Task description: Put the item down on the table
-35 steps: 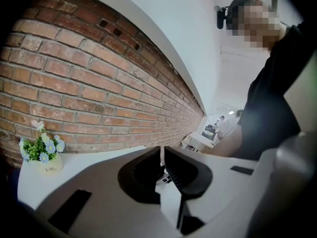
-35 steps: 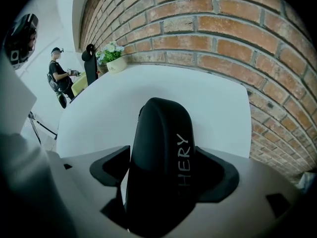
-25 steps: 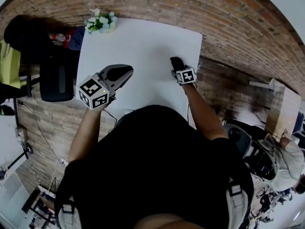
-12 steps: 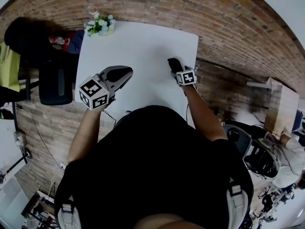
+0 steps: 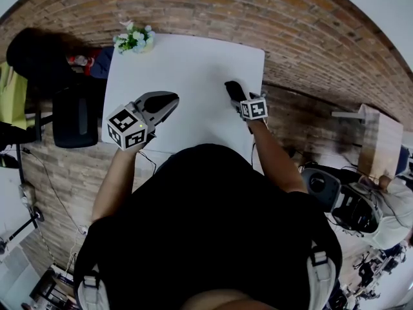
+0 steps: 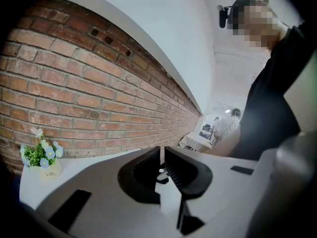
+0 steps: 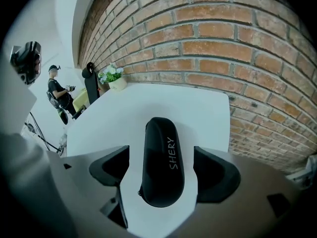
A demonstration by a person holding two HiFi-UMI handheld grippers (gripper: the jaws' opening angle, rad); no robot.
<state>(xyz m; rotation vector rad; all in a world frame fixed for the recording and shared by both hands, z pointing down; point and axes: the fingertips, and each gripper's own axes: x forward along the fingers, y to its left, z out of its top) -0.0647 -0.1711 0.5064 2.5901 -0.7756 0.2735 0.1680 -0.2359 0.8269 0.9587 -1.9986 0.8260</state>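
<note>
A black oblong case (image 7: 162, 162) printed "SHERY" lies flat on the white table (image 7: 148, 103). My right gripper (image 7: 163, 171) is open, one jaw on each side of the case with a gap at both sides. In the head view the case (image 5: 230, 86) lies near the table's right edge, just ahead of the right gripper (image 5: 237, 99). My left gripper (image 5: 169, 99) hovers over the table's near left part. Its jaws (image 6: 162, 165) are shut with nothing between them.
A small pot of flowers (image 5: 134, 36) stands on the table's far left corner, against the brick wall (image 5: 213, 8). A black chair (image 5: 76, 112) is left of the table. A person (image 7: 59, 95) stands far off beyond the table.
The right gripper has drawn back a little toward the table's near right edge while the case stays on the table. The left gripper has barely moved.
</note>
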